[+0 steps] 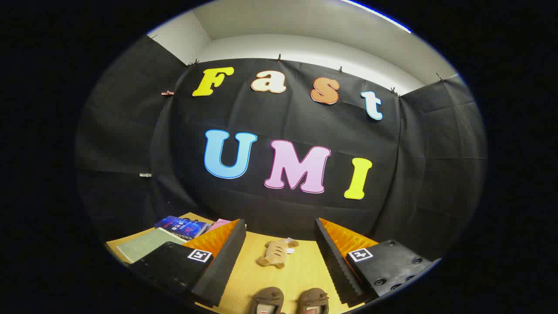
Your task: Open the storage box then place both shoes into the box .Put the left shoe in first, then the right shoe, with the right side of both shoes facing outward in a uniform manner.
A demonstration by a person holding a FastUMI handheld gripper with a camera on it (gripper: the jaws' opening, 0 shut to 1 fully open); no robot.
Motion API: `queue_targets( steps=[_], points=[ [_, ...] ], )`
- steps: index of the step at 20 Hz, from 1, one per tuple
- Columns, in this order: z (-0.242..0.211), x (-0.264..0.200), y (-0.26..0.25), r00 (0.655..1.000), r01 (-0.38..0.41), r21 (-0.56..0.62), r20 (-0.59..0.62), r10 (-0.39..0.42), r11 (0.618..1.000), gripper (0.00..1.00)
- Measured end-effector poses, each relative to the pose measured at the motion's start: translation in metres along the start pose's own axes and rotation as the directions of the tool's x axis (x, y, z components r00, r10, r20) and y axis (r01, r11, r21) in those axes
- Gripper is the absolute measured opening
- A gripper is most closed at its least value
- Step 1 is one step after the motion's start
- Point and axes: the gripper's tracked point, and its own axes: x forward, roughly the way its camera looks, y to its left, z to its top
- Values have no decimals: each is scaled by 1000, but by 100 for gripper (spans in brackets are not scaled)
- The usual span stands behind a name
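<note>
The gripper point(279, 266) is held wide open above the tabletop point(301, 274), its two fingers point(226, 257) spread with nothing gripped between them. Nearest, at six o'clock between the fingers and low down, the toes of two brown shoes point(290, 301) are seen side by side on the wood, the left shoe point(267, 300) at about seven o'clock of the pair and the right shoe point(314, 300) at five. Just beyond them, toward twelve o'clock, a small tan plush toy point(275, 253) lies on the tabletop, apart from both shoes.

The step in hand is judged to be the opening of the storage box — yet no box can be made out here, so its whereabouts and its contents cannot be told. The gripper would best be kept open and level while the box is sought, and the lid taken at its edge rather than its middle; the shoes should be left untouched until then.

Farther off, at ten o'clock beyond the left finger, a few books point(174, 231) lie flat — a stack, not a container. Behind everything the black cloth wall point(283, 209) is hung.
</note>
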Motion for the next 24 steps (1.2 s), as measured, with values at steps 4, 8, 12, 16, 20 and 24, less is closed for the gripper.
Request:
queue_targets(
  steps=[4, 8, 12, 16, 20, 24],
  points=[
    [0, -1, 3, 1000, -6, -20, 2, 6, 1000, 97],
    [0, 0, 8, 1000, -19, -2, 1, 19, 1000, 97],
    [-4, 1, 7, 1000, -18, 10, -9, 18, 1000, 97],
    [-7, 1, 8, 1000, -19, 8, -17, 19, 1000, 97],
    [-7, 3, 14, 999, -37, -1, -14, 37, 999, 97],
    [-12, 2, 28, 995, -94, -43, -26, 93, 995, 97]
  ],
)
